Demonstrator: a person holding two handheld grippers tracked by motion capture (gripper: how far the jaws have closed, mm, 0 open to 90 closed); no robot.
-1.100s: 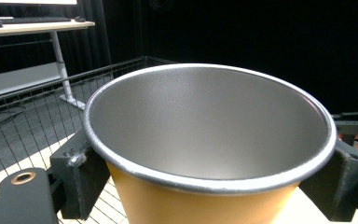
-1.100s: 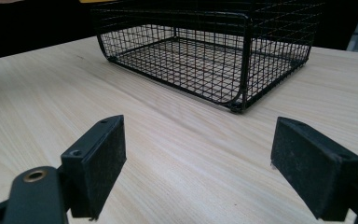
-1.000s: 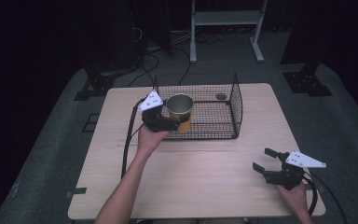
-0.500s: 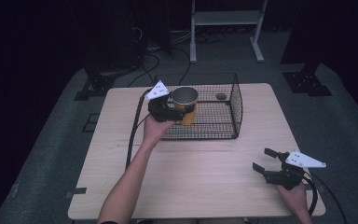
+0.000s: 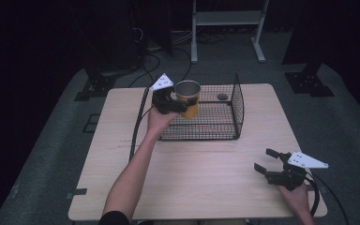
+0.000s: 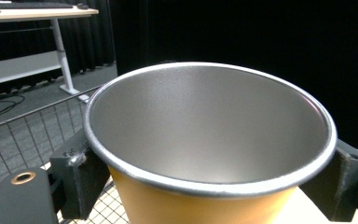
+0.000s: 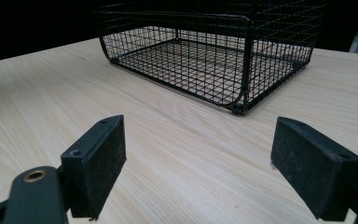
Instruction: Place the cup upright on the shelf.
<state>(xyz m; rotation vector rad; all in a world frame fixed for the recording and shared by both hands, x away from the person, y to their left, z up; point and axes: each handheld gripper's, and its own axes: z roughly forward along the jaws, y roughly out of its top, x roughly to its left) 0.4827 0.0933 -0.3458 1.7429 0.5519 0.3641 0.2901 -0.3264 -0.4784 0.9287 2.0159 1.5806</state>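
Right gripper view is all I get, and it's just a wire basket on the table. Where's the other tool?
Observer: The left tool is at the basket's left end, shut on a yellow cup.
Operator: Is anything in the cup?
Observer: No. The left gripper view looks into it, and its metal inside is bare.
Operator: And in the basket?
Observer: A small dark round thing lies near the back wall.

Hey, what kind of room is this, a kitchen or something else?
Probably a lab or recording studio, not a kitchen: black curtains surround the wooden table, cables trail over grey carpet, and a white desk frame stands behind.
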